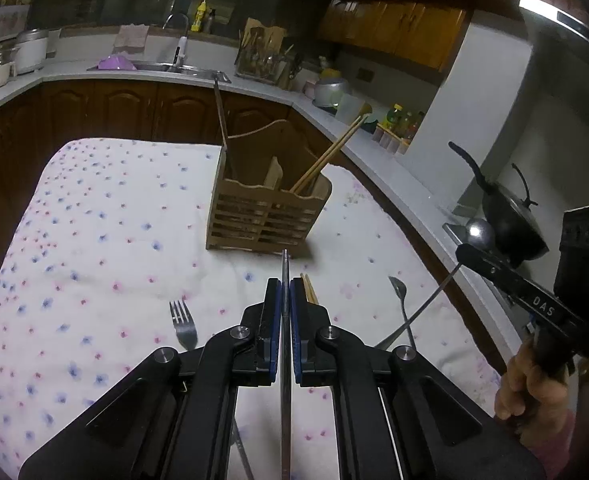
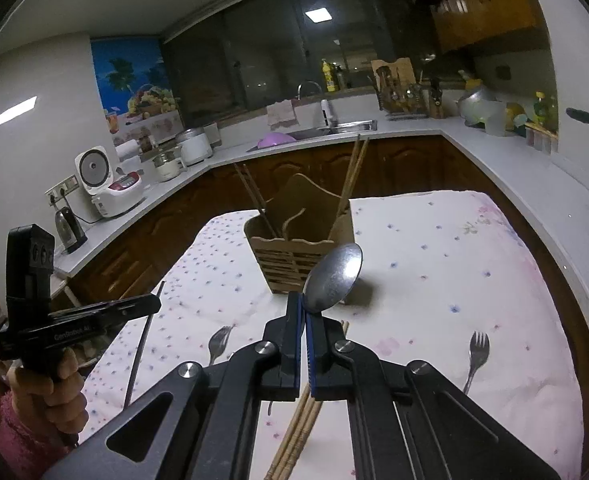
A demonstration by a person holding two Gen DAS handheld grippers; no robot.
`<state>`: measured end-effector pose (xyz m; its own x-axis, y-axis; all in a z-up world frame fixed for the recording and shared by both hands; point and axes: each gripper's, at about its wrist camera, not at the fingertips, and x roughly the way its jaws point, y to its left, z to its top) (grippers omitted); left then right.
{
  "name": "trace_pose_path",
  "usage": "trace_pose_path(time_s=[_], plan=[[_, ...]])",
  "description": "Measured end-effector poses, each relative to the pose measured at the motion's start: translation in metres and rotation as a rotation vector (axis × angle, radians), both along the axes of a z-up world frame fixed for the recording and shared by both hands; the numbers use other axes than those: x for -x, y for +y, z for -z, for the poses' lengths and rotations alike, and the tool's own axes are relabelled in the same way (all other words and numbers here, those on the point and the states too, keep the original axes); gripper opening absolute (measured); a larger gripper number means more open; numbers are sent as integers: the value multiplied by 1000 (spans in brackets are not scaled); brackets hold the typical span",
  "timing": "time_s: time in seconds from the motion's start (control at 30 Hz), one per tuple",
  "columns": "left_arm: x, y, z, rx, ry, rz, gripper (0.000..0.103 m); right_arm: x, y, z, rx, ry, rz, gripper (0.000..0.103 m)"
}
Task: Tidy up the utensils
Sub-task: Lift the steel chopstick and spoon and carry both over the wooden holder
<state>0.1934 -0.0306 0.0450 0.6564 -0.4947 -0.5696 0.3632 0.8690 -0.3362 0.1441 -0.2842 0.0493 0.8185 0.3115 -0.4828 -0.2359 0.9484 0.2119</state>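
Both grippers are loaded: left gripper (image 1: 285, 286) jaws pinch a metal chopstick (image 1: 285, 268). Right gripper (image 2: 305, 312) jaws pinch a spoon (image 2: 334, 278), wooden holder (image 2: 298, 252) at 12 o'clock.

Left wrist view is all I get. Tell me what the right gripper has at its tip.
Observer: The right gripper is shut on a spoon, whose bowl sticks out past the fingertips.
Operator: List any fork I can't see.
Observer: A fork lies on the cloth, to the right of that gripper.
Operator: Describe what's under it.
Observer: Several wooden chopsticks lie together on the cloth and run back beneath it.
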Motion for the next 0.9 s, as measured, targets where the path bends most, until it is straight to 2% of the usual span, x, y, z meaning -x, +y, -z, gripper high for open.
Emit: trace_pose_path(time_s=[0.5,0.9], plan=[[5,-1,-9,3,-36,-5,4,2,3,-6,5,-22,-9,2],[1,1,-26,-8,-116,-38,4,-8,3,-13,11,-49,8,2]])
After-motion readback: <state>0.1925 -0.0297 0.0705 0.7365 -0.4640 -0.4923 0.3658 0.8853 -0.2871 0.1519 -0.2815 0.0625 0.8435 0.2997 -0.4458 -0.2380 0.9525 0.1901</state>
